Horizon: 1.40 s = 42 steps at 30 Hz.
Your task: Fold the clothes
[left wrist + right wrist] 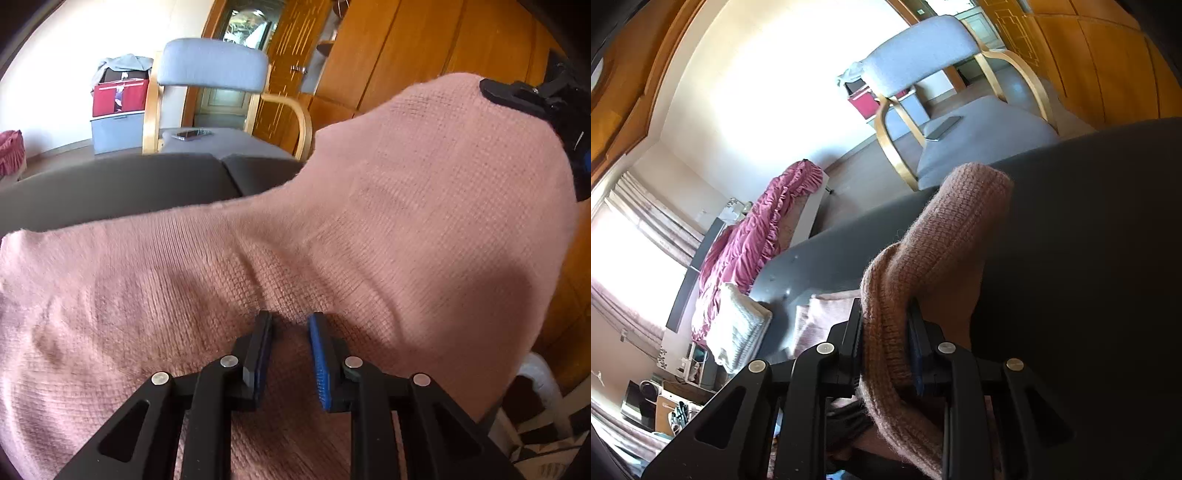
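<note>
Gripping the pink sweater (369, 206), both grippers' jaws are closed on its knit: left gripper (290, 354) near, right gripper (884, 343) on a bunched edge.

I see one pink knitted sweater (369, 206), fuzzy, with a waffle-like weave; it hangs lifted and spread, not folded, one corner raised high at the upper right, the cloth sloping down to the left over the dark grey sofa (129, 184); a ribbed edge (886, 332) is bunched into a thick roll.
</note>
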Each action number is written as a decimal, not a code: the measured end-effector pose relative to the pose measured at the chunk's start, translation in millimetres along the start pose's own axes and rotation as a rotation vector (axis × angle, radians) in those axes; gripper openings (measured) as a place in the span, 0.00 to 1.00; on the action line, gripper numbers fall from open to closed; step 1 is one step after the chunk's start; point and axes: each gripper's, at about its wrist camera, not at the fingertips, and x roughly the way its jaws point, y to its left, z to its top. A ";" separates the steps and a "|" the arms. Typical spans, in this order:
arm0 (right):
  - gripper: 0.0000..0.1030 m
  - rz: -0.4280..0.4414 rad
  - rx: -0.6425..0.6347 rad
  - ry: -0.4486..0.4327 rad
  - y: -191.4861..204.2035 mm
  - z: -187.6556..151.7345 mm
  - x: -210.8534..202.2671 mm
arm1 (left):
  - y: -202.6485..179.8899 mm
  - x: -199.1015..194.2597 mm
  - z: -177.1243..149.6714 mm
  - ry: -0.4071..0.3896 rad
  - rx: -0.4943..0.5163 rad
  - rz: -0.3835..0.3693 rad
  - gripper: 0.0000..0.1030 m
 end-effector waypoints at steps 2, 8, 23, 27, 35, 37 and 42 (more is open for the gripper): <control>0.22 0.016 -0.013 -0.005 16.5 2.7 -0.1 | 8.6 -14.5 0.3 -0.029 -0.027 -0.041 0.20; 0.22 0.063 -0.089 0.019 83.6 6.2 18.3 | 66.5 -85.9 -23.2 -0.165 -0.104 0.115 0.20; 0.00 0.109 -0.240 0.238 217.4 -54.3 194.6 | 159.2 -116.3 -78.8 -0.186 -0.278 0.161 0.20; 0.03 0.126 -0.297 0.282 221.8 -73.7 214.1 | 162.4 -120.3 -78.8 -0.185 -0.296 0.112 0.20; 0.06 -0.081 -0.299 0.125 142.4 -73.2 155.1 | 155.1 -135.1 -74.8 -0.161 -0.408 -0.183 0.22; 0.06 -0.109 -0.283 0.164 121.5 -82.3 153.0 | 146.8 -131.0 -72.5 -0.122 -0.408 -0.197 0.22; 0.10 0.036 -0.296 0.309 111.0 -127.5 165.0 | 145.2 -116.2 -75.1 -0.063 -0.467 -0.256 0.22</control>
